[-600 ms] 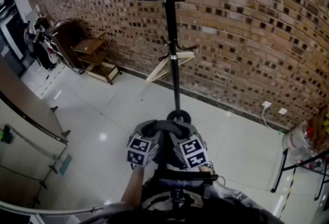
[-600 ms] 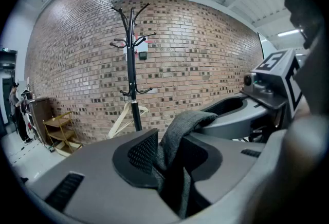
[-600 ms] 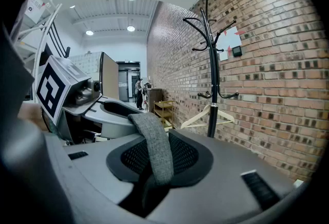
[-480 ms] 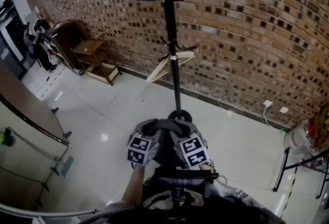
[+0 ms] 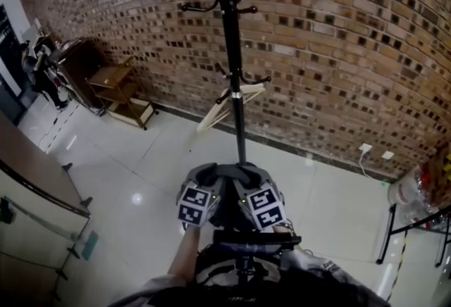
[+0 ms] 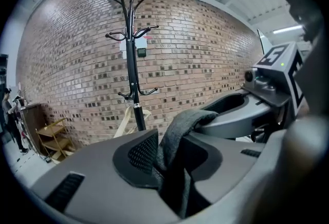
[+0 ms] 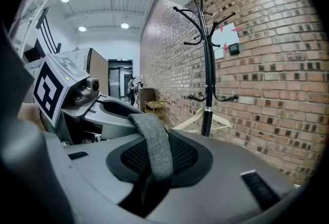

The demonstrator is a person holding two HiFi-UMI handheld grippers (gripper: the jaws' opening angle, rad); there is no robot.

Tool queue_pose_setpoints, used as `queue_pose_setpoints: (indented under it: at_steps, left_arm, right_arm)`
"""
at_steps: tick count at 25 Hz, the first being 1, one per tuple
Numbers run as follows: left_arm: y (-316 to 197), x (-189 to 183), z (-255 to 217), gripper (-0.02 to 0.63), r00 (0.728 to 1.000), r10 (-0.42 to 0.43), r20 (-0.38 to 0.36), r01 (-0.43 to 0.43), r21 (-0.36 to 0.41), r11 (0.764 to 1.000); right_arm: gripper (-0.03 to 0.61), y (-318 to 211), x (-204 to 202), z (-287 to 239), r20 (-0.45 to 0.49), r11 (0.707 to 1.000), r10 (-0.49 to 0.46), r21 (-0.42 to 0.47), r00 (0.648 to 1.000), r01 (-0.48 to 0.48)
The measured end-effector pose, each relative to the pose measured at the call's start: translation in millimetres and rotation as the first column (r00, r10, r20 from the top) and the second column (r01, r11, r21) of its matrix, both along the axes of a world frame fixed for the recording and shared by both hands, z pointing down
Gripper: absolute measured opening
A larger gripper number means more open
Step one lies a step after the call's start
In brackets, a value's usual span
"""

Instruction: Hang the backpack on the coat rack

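A black coat rack [image 5: 232, 73] stands on the white floor against the brick wall, its hooks high at the top. Low in the head view, my left gripper [image 5: 208, 177] and right gripper [image 5: 249, 177] sit side by side just in front of the pole. Both are shut on the backpack's grey fabric strap [image 5: 229, 172], which arches between them. In the left gripper view the strap [image 6: 180, 125] is pinched between the jaws of the left gripper [image 6: 172, 159], with the rack [image 6: 132, 63] ahead. In the right gripper view the strap [image 7: 154, 143] drapes into the jaws of the right gripper [image 7: 153, 169]. The backpack's body is hidden below.
A wooden hanger [image 5: 229, 103] hangs from the rack's lower hooks. A small wooden shelf cart [image 5: 116, 87] stands at the wall to the left, a counter edge [image 5: 39, 182] nearer left. At right are a black table leg [image 5: 391, 232], a plastic bag [image 5: 412, 189] and wall sockets [image 5: 365, 148].
The rack's round base, visible above the strap before, is now hidden behind the strap and grippers. Both grippers keep their hold on the strap.
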State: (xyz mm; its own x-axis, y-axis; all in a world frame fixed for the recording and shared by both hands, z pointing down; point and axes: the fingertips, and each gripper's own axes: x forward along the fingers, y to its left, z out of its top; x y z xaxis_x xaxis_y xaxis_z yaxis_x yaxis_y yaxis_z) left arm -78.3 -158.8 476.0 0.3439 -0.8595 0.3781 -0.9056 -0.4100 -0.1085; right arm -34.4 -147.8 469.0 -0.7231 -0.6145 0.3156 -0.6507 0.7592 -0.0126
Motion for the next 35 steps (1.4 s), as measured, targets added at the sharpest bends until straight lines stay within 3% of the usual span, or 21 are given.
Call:
queue_pose_setpoints:
  at_steps: [4,10,24,30,35]
  left_arm:
    - [-34,-22,-9,0.107,1.0,0.029,0.009,-0.029,0.011,1.0]
    - [-90,-39,-12,0.107,0.992,0.096,0.087,-0.1,0.036,0.994]
    - [-203,-63,-22,0.084,0.945,0.217,0.244,-0.243,0.081,0.967]
    - [-229,-67,-22,0.084,0.942,0.232,0.243,-0.257,0.075,0.964]
    - [-233,-68,-22,0.086,0.904,0.297,0.307,-0.327,0.049,0.944]
  right_arm:
    - [0.094,-32,-22,-7,0.001,0.999,0.035,0.005,0.999,-0.035]
    - [0.094,-86,-41,-6,0.012,0.994,0.108,0.002,0.994,-0.108]
    - [0.094,-194,-72,-20,-0.023,0.973,0.225,0.047,0.974,-0.224]
    - [0.094,-219,-77,-23,-0.043,0.972,0.23,0.05,0.972,-0.228]
    - [0.094,-229,-79,-22,-0.092,0.978,0.203,0.066,0.975,-0.198]
